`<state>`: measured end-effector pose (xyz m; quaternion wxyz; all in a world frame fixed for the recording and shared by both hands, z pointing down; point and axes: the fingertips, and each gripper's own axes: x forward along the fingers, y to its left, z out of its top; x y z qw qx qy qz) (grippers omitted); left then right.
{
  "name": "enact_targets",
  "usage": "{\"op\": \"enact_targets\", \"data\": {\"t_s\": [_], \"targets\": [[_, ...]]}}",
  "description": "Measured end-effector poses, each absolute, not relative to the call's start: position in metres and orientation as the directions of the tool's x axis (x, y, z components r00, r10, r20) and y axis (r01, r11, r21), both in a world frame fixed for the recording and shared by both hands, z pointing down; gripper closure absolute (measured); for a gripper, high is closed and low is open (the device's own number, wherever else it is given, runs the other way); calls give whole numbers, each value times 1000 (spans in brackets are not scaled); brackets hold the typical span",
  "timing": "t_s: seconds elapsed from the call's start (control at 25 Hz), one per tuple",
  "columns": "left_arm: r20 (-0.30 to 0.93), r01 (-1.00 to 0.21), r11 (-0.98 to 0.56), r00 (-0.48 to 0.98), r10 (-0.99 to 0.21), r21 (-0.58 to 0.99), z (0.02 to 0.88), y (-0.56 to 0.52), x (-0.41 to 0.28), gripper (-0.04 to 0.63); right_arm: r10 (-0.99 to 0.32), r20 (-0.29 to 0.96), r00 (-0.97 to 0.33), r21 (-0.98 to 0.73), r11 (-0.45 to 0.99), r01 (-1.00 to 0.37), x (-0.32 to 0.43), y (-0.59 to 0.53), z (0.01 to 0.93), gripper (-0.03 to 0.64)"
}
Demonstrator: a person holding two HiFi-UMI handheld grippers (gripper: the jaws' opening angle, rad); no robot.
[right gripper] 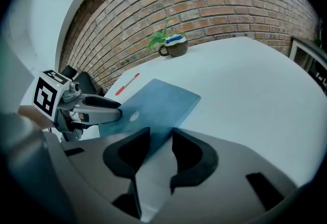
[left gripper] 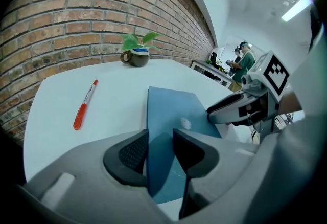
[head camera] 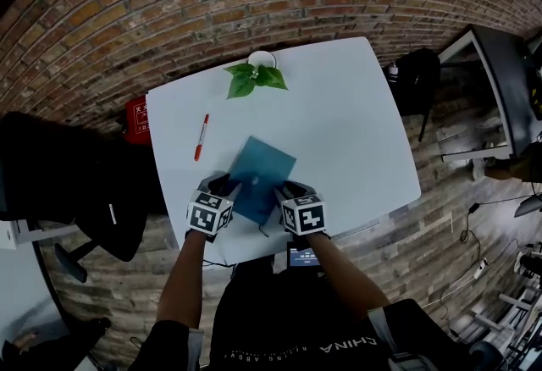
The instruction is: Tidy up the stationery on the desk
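Notebook (head camera: pixel 262 170) at table (head camera: pixel 339 124) near edge, pen (head camera: pixel 201 137) well apart.

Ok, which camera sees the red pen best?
The left gripper view: the red pen lies whole and large on the white table, left of the blue notebook. In the head view the pen is whole but small. The right gripper view shows only a thin, far streak beyond the notebook.

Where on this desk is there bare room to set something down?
Widest bare patch: the right half of the table, from the blue notebook to the right edge. A smaller one lies between red pen, potted plant and notebook. Crowded at the near edge: left gripper and right gripper sit at the notebook.
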<state>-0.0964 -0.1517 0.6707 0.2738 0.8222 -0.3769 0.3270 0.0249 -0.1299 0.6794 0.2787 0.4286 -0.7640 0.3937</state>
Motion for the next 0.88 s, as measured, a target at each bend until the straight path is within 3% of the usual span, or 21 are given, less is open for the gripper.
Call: {"op": "enact_targets", "data": {"t_s": [0.44, 0.88], "targets": [[731, -815, -513, 519, -443, 268, 670, -145, -73, 454, -454, 764, -458, -338, 323, -884, 52, -153, 678, 489], [716, -821, -485, 531, -453, 302, 670, -143, -34, 463, -445, 761, -472, -283, 427, -859, 83, -193, 675, 494]]}}
